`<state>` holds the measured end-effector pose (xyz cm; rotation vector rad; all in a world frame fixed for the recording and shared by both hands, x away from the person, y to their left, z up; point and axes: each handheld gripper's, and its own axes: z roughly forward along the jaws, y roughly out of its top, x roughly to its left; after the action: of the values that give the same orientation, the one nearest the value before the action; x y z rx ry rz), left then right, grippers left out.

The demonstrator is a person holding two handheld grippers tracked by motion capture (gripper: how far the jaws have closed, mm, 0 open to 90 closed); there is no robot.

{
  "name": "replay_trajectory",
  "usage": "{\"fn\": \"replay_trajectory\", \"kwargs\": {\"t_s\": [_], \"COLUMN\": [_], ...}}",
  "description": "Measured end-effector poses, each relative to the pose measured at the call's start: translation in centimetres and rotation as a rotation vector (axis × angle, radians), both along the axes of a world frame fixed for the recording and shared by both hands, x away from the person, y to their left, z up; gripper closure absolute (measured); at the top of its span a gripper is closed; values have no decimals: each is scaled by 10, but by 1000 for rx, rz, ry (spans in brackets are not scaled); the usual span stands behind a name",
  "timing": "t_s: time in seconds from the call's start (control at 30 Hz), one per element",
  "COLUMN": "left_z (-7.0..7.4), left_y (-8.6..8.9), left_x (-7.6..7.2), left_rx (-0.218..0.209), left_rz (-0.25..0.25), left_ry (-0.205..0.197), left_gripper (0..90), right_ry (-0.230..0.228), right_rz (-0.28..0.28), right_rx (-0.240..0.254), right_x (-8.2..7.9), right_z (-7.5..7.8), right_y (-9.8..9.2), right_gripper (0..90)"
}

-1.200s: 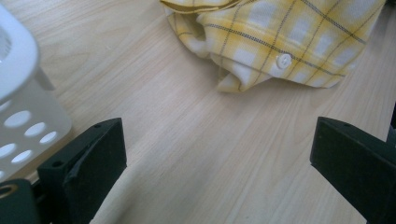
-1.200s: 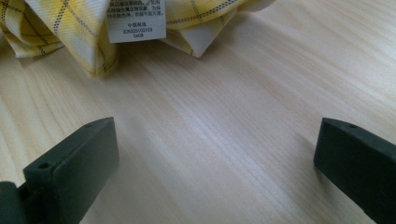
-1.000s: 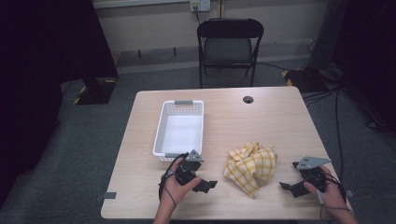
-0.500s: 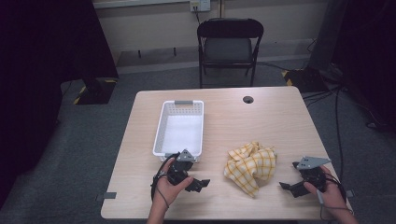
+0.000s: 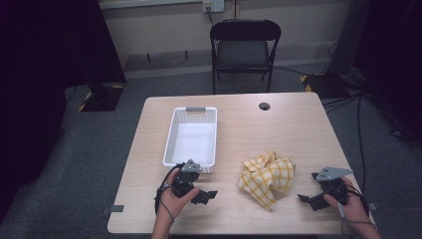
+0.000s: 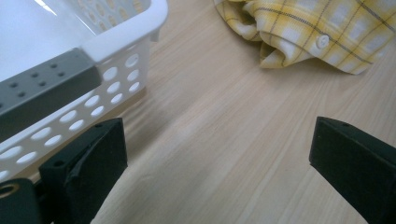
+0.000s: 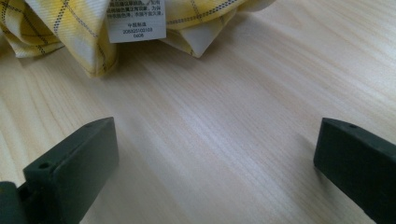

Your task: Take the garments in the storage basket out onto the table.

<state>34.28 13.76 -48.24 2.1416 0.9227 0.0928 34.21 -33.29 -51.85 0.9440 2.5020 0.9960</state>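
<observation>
The crumpled yellow plaid shirt (image 5: 267,178) is lying in a loose heap on the bench (image 5: 298,124), right of the white basket (image 5: 191,135) and between the two grippers, touched by neither. The left gripper (image 5: 204,195) is sitting low at the basket's near end, its jaws spread wide over bare wood and pointing toward the shirt. The right gripper (image 5: 309,201) is resting near the shirt's right edge, its jaws likewise spread with nothing between them.

Judging from this, the step in hand is the approach: both grippers are lining up on the garment ahead of any grasp. The next move probably calls for closing on a fold or hem, most likely a raised edge rather than flat cloth, since the fabric is soft and will slip or bunch.

The shirt is thin woven cloth, checked in yellow and white with dark lines, with a pale button (image 6: 322,41) and a white printed care label (image 7: 137,19) showing. The basket is rigid white plastic, rectangular, with perforated walls and a grey handle piece (image 6: 44,91). The bench top is smooth pale wood grain with a small round cable hole (image 5: 264,106) near the far edge.
</observation>
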Motion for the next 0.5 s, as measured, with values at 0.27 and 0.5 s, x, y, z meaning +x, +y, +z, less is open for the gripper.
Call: {"fn": "replay_trajectory", "kwargs": {"t_s": [0.27, 0.5], "left_z": [2, 4], "left_y": [14, 23], "left_x": [-1, -2], "left_rx": [3, -4], "left_rz": [29, 45], "left_ry": [-10, -16], "left_gripper": [37, 38], "right_ry": [0, 0], "right_rz": [0, 0], "right_rx": [0, 0], "right_x": [0, 0], "right_z": [0, 0], "right_y": [0, 0], "right_gripper": [0, 0]}}
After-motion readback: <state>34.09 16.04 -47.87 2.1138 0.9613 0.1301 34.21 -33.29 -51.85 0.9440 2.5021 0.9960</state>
